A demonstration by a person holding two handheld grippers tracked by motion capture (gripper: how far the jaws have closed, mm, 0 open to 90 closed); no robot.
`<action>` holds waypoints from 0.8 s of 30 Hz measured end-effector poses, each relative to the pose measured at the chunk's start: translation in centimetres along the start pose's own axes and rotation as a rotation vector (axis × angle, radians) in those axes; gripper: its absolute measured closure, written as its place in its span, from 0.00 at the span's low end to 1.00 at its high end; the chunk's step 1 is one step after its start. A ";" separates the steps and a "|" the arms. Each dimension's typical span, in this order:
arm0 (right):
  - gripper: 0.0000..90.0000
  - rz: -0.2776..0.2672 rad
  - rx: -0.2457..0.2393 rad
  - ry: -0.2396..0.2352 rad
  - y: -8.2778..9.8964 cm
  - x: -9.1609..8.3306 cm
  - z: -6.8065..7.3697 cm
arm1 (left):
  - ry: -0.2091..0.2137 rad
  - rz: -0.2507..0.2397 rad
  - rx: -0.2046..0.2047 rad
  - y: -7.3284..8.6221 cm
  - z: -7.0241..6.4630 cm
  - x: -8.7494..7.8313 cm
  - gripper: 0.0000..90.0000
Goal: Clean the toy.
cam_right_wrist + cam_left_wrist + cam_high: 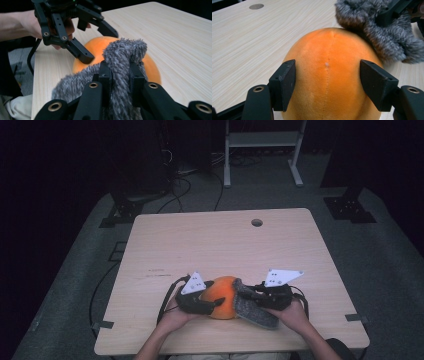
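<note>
An orange plush thing [225,295] with a grey furry trim [255,312] lies near the front edge of the wooden table [215,245]. My left gripper [212,306] comes in from the left. In the left gripper view its two pads [287,82] press into the sides of the orange plush [329,50], shut on it. My right gripper [120,72] is shut on a fold of the grey trim [122,52], which bunches up between its jaws. In the right gripper view the left gripper [100,45] sits over the orange plush [151,68].
A round cable hole [257,222] sits near the table's far edge. Beyond the table stand a white metal frame [262,140] and dark equipment with cables on the grey floor. Bare wood stretches from the plush to the far edge.
</note>
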State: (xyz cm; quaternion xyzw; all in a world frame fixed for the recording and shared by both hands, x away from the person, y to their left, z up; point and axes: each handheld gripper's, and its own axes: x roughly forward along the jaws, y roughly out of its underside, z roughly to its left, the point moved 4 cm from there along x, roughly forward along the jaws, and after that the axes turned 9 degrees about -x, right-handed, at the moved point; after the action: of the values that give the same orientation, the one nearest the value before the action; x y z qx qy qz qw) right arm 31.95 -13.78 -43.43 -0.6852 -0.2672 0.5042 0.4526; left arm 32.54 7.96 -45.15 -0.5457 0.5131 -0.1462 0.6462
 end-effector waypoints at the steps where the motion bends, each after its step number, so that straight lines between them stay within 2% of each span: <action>1: 0.85 0.021 -0.002 0.003 0.3 0.3 -0.1 | 0.002 0.003 -0.003 0.1 0.1 -0.1 0.35; 3: 0.85 0.050 0.024 0.008 1.0 0.5 -0.5 | 0.007 0.003 -0.002 0.3 0.2 -0.2 0.35; 5: 0.85 0.097 0.030 0.045 1.8 0.3 -0.9 | 0.014 0.002 -0.002 0.4 0.3 -0.3 0.35; 8: 0.85 0.117 0.038 0.065 2.2 -0.1 -1.2 | 0.013 0.002 -0.005 0.5 0.4 -0.3 0.35; 10: 0.85 0.075 0.053 0.060 1.7 -0.3 -1.1 | 0.012 0.000 -0.005 0.5 0.4 -0.2 0.35; 12: 0.85 0.025 0.042 0.040 0.9 -0.2 -0.8 | 0.011 0.000 -0.003 0.5 0.3 -0.2 0.35; 15: 0.85 0.039 0.027 0.033 0.7 0.4 -0.6 | 0.018 0.002 -0.003 0.6 0.5 -0.4 0.36; 17: 0.85 0.066 0.053 0.040 1.4 0.4 -1.1 | 0.020 0.001 -0.007 0.6 0.6 -0.5 0.35; 19: 0.85 0.106 0.064 0.071 2.1 0.2 -1.6 | 0.023 -0.002 -0.008 0.6 0.6 -0.5 0.36; 20: 0.85 0.109 0.089 0.073 2.5 0.0 -1.9 | 0.022 -0.001 -0.006 0.6 0.5 -0.4 0.36; 22: 0.85 0.066 0.095 0.066 2.0 -0.2 -1.9 | 0.020 0.000 0.010 0.6 0.2 -0.3 0.36; 24: 0.85 0.022 0.072 0.053 1.0 -0.2 -1.4 | 0.018 0.005 0.029 0.6 -0.2 -0.2 0.36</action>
State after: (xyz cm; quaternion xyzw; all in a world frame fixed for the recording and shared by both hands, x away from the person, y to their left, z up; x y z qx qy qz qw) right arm 33.09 -14.85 -44.10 -0.6844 -0.2292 0.5001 0.4785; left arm 32.09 8.25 -45.50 -0.5335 0.5182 -0.1572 0.6498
